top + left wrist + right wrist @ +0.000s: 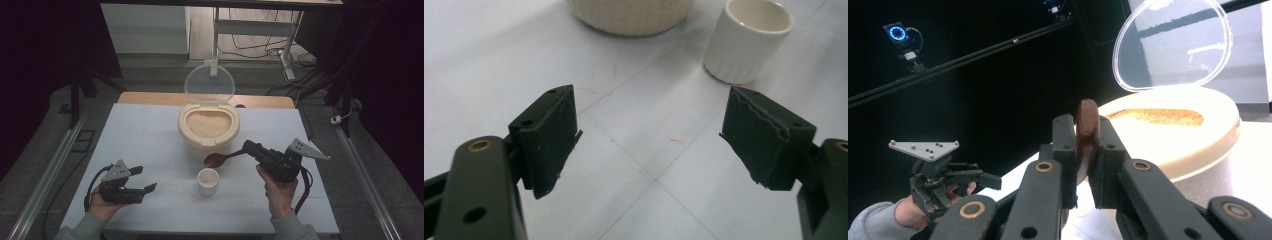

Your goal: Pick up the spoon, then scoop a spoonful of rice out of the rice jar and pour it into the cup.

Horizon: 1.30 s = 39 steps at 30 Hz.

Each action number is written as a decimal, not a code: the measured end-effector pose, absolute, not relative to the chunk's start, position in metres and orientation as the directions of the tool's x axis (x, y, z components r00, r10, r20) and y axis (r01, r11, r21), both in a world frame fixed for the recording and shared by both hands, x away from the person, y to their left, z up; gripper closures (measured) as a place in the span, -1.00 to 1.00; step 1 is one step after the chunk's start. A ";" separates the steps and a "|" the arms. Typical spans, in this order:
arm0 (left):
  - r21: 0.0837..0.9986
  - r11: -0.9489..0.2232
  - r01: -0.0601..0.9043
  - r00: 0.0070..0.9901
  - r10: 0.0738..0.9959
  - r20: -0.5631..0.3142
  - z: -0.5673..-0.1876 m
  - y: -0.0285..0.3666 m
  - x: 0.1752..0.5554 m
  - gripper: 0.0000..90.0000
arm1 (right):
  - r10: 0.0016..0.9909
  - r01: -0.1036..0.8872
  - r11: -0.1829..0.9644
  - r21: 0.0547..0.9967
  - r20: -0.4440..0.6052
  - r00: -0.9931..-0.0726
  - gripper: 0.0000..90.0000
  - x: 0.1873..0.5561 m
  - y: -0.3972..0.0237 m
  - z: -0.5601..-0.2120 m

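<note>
The right gripper point(250, 148) has its fingers point(1064, 150) clamped on the handle of a brown spoon point(218, 159), whose bowl hangs just above the small white cup point(208, 181) at the near middle of the worktop point(145, 135). Just beyond them stands the cream rice container point(208, 131) with its clear lid point(209, 84) raised. At the near left, well apart from the cup, the left gripper point(142, 180) rests low with its fingers point(549, 135) spread wide and empty.

Brown spoon point(220, 159) level above white cup point(208, 181)
</note>
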<state>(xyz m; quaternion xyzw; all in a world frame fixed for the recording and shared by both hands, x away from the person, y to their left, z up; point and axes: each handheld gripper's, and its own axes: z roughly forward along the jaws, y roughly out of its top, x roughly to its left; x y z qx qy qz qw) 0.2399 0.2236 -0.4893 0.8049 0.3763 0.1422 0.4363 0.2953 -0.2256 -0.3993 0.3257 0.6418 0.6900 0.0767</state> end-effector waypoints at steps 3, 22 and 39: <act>0.806 -0.344 0.482 0.678 0.729 -0.095 -0.489 0.223 0.240 -0.53 | 0.526 0.301 -0.171 0.938 0.345 -0.778 0.84 0.299 -0.227 -0.396; 0.769 -0.373 0.519 0.686 0.719 -0.114 -0.499 0.220 0.246 -0.57 | 0.625 0.207 -0.227 0.952 0.305 -0.718 0.84 0.366 -0.220 -0.352; 0.759 -0.378 0.531 0.682 0.722 -0.117 -0.502 0.220 0.247 -0.58 | 0.776 0.208 -0.039 0.977 0.161 -0.611 0.84 0.392 -0.195 -0.356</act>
